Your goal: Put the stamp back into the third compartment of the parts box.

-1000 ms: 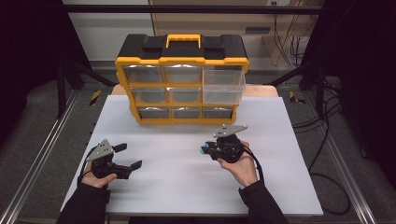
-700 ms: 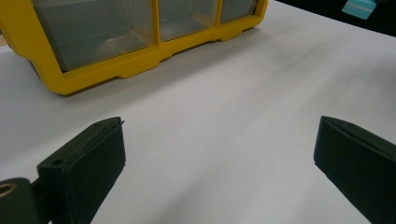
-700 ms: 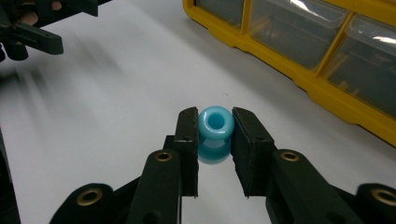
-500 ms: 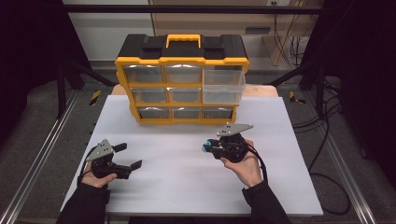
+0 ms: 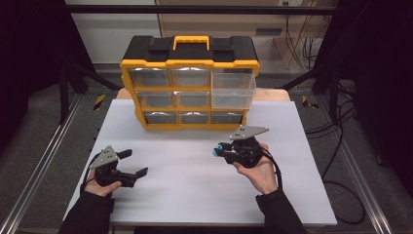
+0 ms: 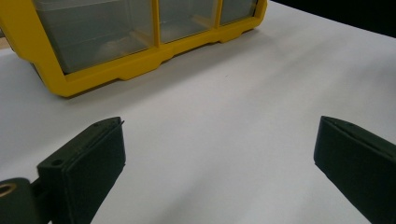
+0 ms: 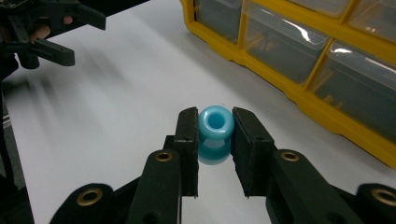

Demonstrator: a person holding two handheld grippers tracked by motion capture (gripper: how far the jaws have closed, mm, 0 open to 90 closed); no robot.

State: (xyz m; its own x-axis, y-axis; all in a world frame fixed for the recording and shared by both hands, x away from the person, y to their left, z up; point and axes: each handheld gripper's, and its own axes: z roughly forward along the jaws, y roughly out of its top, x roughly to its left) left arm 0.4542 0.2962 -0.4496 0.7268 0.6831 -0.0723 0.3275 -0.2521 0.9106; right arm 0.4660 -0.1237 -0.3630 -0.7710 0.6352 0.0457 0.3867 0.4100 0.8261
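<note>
Right tongs (image 7: 214, 154) are clamped on a small blue bead (image 7: 215, 133), held just above the white table (image 5: 195, 195), at about 4 o'clock from table centre in the high view. Left tongs (image 5: 132, 163) are spread wide, nothing between the jaws, at 8 o'clock. A yellow drawer organizer (image 5: 190, 83) is seen at 12 o'clock; its upper right clear drawer (image 5: 234, 90) is pulled out.

Even overhead light brightens the white rectangular counter (image 5: 195, 175), with dark surroundings. The clear plastic drawers of the yellow organiser box (image 7: 299, 44) catch soft glare. The far black gripper (image 7: 44, 28) shows motion blur; near fingers (image 6: 84, 163) look soft.
</note>
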